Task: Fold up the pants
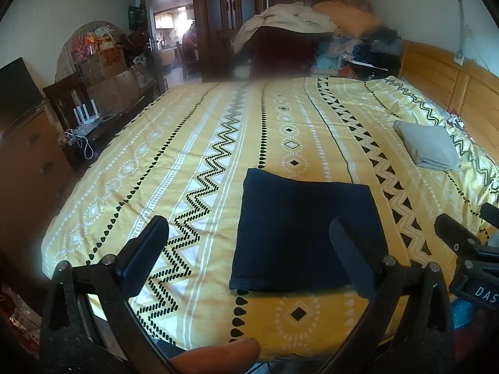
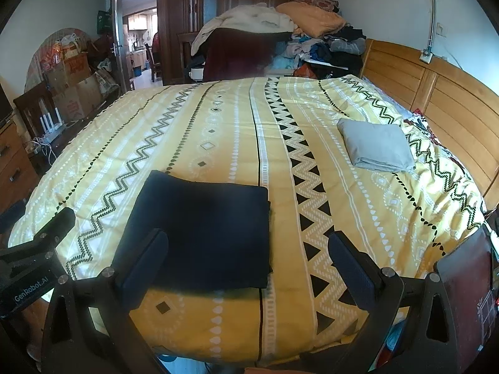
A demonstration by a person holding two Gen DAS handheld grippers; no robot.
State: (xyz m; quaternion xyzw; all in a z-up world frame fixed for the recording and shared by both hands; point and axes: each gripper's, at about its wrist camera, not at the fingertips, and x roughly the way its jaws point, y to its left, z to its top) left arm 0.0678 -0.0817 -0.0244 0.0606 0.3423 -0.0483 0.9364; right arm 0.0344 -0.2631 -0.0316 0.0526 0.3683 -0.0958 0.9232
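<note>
Dark navy pants (image 1: 299,230) lie folded into a flat rectangle on the yellow patterned bedspread (image 1: 193,162), near the front edge; they also show in the right wrist view (image 2: 205,230). My left gripper (image 1: 249,243) is open and empty, held above the bed's front edge just short of the pants. My right gripper (image 2: 246,255) is open and empty too, over the pants' right front corner. The right gripper's body shows at the right edge of the left wrist view (image 1: 467,249). Neither gripper touches the cloth.
A folded grey garment (image 2: 374,146) lies on the bed at the right, near the wooden headboard (image 2: 436,99). A heap of clothes and blankets (image 2: 280,34) is piled at the far side. Chair, boxes and a dresser (image 1: 28,162) stand left of the bed.
</note>
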